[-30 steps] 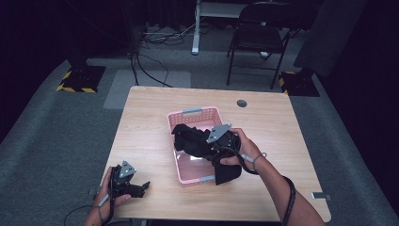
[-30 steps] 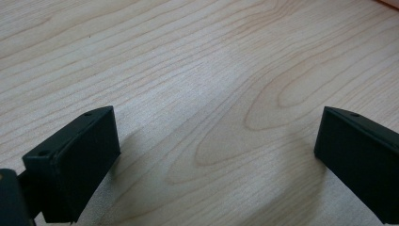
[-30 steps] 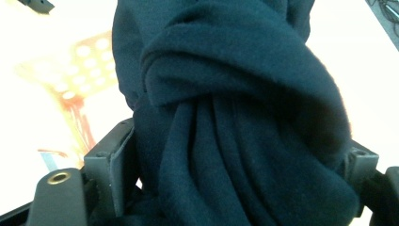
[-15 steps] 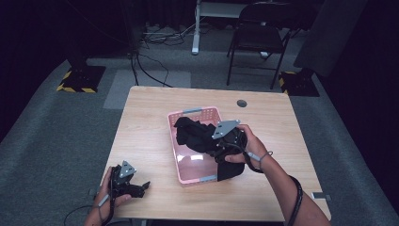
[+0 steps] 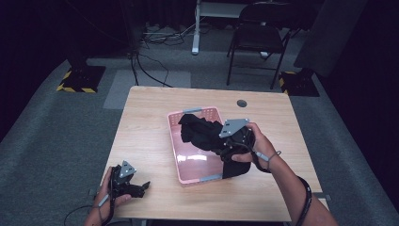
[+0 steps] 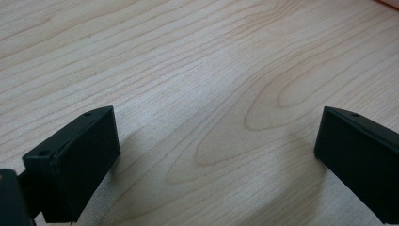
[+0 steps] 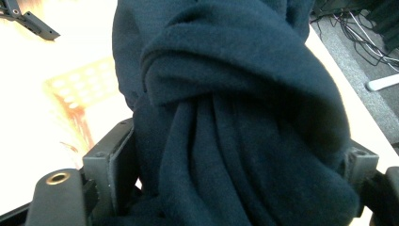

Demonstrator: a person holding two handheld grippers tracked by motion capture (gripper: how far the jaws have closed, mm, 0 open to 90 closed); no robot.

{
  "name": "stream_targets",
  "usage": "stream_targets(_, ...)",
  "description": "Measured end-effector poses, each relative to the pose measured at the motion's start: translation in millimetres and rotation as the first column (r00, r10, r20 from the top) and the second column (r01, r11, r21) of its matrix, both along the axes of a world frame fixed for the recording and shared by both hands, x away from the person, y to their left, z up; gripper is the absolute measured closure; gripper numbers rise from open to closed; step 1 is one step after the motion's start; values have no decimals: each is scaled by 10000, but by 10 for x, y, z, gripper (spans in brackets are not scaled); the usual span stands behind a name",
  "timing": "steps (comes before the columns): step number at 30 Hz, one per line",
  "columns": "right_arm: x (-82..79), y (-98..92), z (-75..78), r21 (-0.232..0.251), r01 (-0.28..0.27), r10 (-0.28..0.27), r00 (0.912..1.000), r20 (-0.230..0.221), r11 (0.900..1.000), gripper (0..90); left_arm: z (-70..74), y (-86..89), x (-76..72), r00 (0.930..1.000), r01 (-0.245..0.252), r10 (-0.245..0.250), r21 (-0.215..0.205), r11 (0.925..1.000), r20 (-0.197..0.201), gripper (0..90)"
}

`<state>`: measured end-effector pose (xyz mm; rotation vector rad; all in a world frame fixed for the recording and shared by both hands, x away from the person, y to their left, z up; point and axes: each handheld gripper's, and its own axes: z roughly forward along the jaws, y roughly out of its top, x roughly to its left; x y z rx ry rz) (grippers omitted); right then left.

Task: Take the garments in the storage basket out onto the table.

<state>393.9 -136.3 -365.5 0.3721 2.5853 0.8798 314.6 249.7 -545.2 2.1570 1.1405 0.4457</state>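
Above the pink basket [image 5: 188, 162], the right gripper [image 5: 225, 141] is clamped on the dark cloth [image 5: 202, 132] and has lifted it higher than before; the left gripper [image 5: 141, 187] rests open, unmoved, on the table [image 5: 141, 122].

A recording studio or lab, we think.
We see black curtains, grey carpet, floor cables [image 5: 150, 40], a hazard-striped stand base [image 5: 77, 80] and a folding chair [image 5: 256, 42] around the tabletop [image 5: 141, 122].

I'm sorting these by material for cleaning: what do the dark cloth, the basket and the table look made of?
The cloth looks like soft matte fleece or knit: fuzzy nap, thick rounded folds. The basket looks like moulded pink plastic, with a perforated floor. The table shows pale wood grain with a smooth finish; solid or laminate, I can't tell.
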Motion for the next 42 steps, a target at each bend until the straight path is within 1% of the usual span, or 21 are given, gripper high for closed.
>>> stream_targets(3,-11,-38,22,-37,53,-53,10000,74,10000,198,0,0,0,10000,7,-7,-9,10000,2,1)
stream_targets(10,-16,-126,54,18,164,-164,9998,92,9999,198,-1,-1,0,10000,-6,6,-10,10000,10,1)
stream_targets(22,-48,-297,93,-84,381,-380,9992,121,9992,197,-1,-1,0,10000,-2,2,-7,10000,15,1)
stream_targets(34,-50,-512,64,-99,731,-730,9973,46,9973,197,0,0,0,10000,7,-7,10,10000,7,1)
stream_targets(39,-52,-576,20,-248,867,-867,9962,7,9959,196,0,0,0,10000,7,-7,5,10000,9,1)
stream_targets(42,-49,-619,-3,-217,915,-916,9958,-42,9956,196,-1,0,0,10000,4,-4,5,10000,11,1)
